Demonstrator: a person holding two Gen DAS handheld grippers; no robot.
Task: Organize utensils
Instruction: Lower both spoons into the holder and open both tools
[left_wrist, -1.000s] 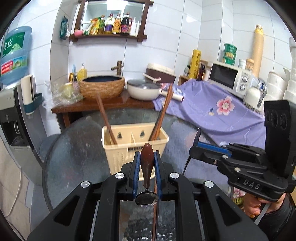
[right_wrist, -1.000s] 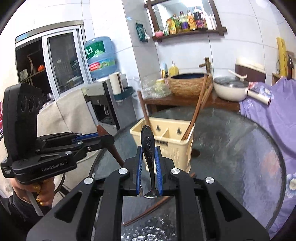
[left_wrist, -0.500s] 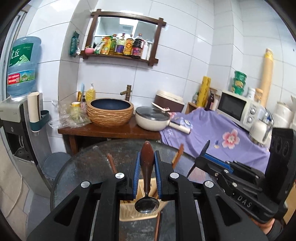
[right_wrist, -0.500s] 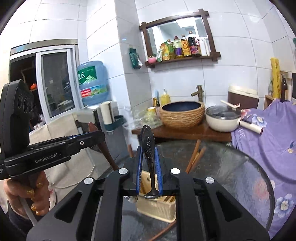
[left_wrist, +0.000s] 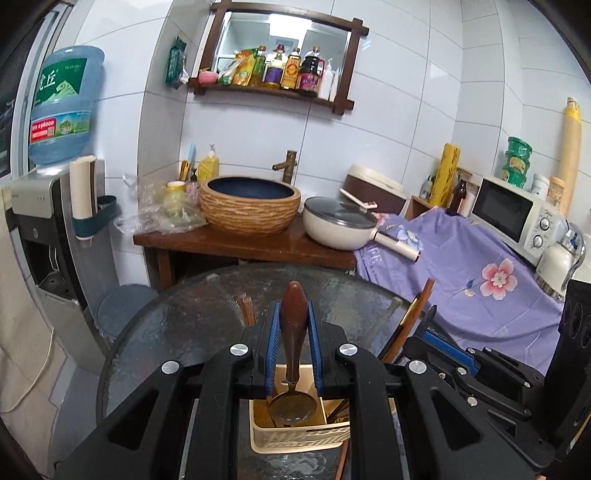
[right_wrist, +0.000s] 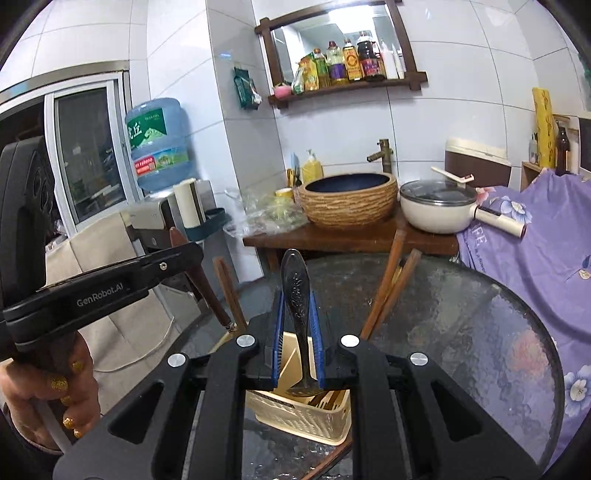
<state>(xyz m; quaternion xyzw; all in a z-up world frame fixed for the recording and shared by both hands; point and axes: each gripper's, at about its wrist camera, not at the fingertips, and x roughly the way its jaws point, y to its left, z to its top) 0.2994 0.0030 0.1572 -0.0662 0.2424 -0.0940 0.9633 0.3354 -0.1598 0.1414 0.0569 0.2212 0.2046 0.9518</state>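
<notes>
Beige caddy (left_wrist: 295, 437) already holds chopsticks (right_wrist: 384, 291); left claw (left_wrist: 293, 354) clamps wooden-handled spoon (left_wrist: 293, 332), right claw (right_wrist: 298, 343) clamps metal spoon (right_wrist: 297, 295), both undeposited.

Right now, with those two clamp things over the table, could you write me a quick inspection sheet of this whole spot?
Surface: round glass table, mottled; a loose chopstick lies on it near the caddy.
Job's things: beige utensil caddy with wooden chopsticks standing in it; wooden-handled spoon, bowl hanging over the caddy; metal spoon, patterned handle, above the caddy.
Clutter: nothing else seen on the table.
Grippers: left gripper shut on the wooden-handled spoon; right gripper shut on the metal spoon.
Cables: a pale cord runs down by the water dispenser.
Surroundings: basin, lidded pot, microwave, bottle shelf, purple floral cloth.
</notes>
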